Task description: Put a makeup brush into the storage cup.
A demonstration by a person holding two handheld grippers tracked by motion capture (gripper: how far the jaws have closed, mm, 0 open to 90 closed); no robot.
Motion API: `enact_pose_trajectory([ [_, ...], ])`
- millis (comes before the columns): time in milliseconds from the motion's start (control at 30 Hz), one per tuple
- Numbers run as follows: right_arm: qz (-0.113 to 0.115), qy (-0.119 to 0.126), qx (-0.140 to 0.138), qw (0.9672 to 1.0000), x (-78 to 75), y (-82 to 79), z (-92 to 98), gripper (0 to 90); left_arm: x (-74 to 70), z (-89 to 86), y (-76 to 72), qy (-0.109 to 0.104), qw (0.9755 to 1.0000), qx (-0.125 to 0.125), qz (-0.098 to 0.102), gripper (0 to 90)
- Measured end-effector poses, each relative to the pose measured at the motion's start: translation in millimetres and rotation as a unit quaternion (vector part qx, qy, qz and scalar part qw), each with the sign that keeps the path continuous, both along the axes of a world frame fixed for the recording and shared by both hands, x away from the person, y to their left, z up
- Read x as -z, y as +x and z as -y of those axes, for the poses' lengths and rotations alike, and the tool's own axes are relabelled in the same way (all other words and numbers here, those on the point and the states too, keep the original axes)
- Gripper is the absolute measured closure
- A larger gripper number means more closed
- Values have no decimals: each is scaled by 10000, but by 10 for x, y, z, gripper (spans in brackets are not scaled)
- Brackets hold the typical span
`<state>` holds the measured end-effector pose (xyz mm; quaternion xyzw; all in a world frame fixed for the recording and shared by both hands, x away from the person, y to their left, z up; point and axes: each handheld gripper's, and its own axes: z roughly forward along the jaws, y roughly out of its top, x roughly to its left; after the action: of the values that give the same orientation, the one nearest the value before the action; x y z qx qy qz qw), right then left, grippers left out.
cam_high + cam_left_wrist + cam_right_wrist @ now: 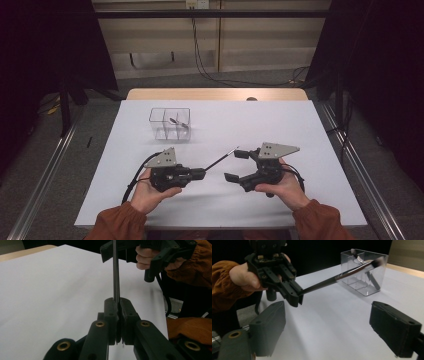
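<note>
My left gripper (pixel 204 173) (pixel 117 301) is shut on the dark handle of a thin make-up brush (pixel 220 161) (pixel 116 277) (pixel 342 275). The brush slants up and away toward the right, with its silver ferrule and bristles (pixel 377 263) free in the air. My right gripper (pixel 235 165) (pixel 327 315) stands open just right of it, with nothing between its pads. The brush tip comes close to the far jaw. In the right gripper view the left gripper (pixel 297 297) faces me. A clear divided box (pixel 170 124) (pixel 364 272) behind holds another brush.
The white table top (pixel 280 125) has a wooden strip (pixel 215 94) along its far edge. Black curtains hang at both sides, and cables lie on the floor beyond the table. Orange sleeves (pixel 320 220) come in at the near edge.
</note>
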<state>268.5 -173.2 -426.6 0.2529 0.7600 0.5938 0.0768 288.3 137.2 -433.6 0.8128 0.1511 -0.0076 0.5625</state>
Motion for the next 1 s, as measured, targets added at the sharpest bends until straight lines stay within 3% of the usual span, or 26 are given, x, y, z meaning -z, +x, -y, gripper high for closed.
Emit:
enact_pose_trajectory([
  [200, 18, 135, -30, 9999, -5, 11, 2, 280, 10, 16, -1, 17, 10000, 36, 0, 853],
  [267, 25, 217, -84, 9997, -8, 16, 3, 374, 14, 21, -2, 53, 10000, 40, 26, 852],
  [433, -7, 345, -112, 9993, -1, 32, 6, 451, 32, 38, 1, 94, 9999, 79, 38, 852],
  [767, -197, 567, -222, 9980, 22, 61, 33, 678, 75, 98, -13, 206, 9996, 206, 16, 852],
  [1000, -385, 748, -316, 9960, 41, 91, 71, 776, 107, 134, -28, 319, 9991, 258, 41, 851],
])
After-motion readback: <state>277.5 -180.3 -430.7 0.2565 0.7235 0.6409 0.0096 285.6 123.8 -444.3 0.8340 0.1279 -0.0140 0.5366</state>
